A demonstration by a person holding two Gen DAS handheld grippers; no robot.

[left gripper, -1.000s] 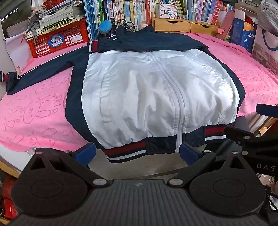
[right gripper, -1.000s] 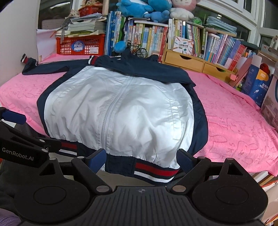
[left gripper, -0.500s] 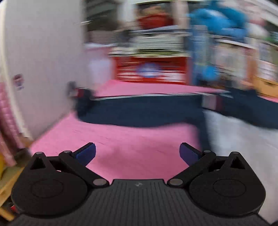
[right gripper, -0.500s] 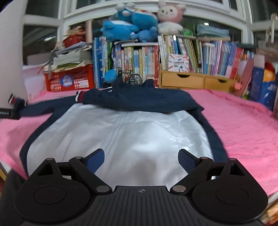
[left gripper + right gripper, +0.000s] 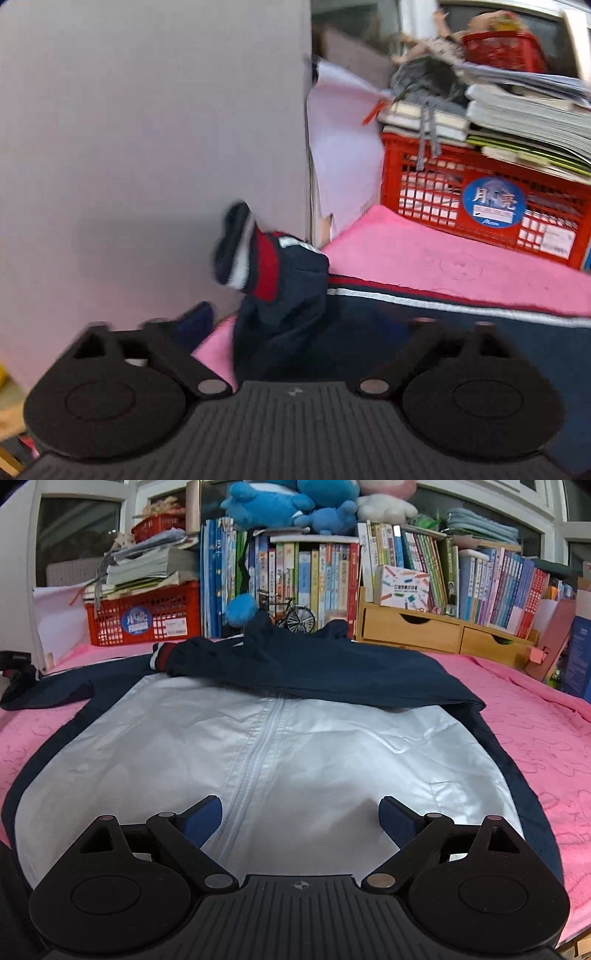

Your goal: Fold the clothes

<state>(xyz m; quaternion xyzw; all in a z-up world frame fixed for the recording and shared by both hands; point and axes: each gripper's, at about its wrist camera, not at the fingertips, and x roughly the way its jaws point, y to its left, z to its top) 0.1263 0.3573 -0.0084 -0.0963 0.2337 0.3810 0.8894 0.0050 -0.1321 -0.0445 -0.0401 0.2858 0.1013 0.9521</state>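
A navy and white zip jacket (image 5: 280, 760) lies front up on the pink blanket (image 5: 535, 731). One navy sleeve (image 5: 314, 668) is folded across its chest. The other sleeve (image 5: 461, 332) stretches out left to the grey wall, and its red, white and navy cuff (image 5: 258, 262) is bunched up against that wall. My left gripper (image 5: 295, 321) is open, low over the end of this sleeve, with the cloth between its fingers; the image is blurred. My right gripper (image 5: 301, 812) hovers open over the white front near the zip, holding nothing.
The grey wall (image 5: 147, 147) stands close on the left. A red crate (image 5: 480, 199) piled with books sits at the back left. Along the back edge run a row of books (image 5: 314, 576), plush toys (image 5: 295, 502) and wooden drawers (image 5: 424, 627).
My left gripper swung from the jacket's hem out to the left sleeve's cuff by the wall. My right gripper moved forward from the hem to above the white front. Both stayed open.
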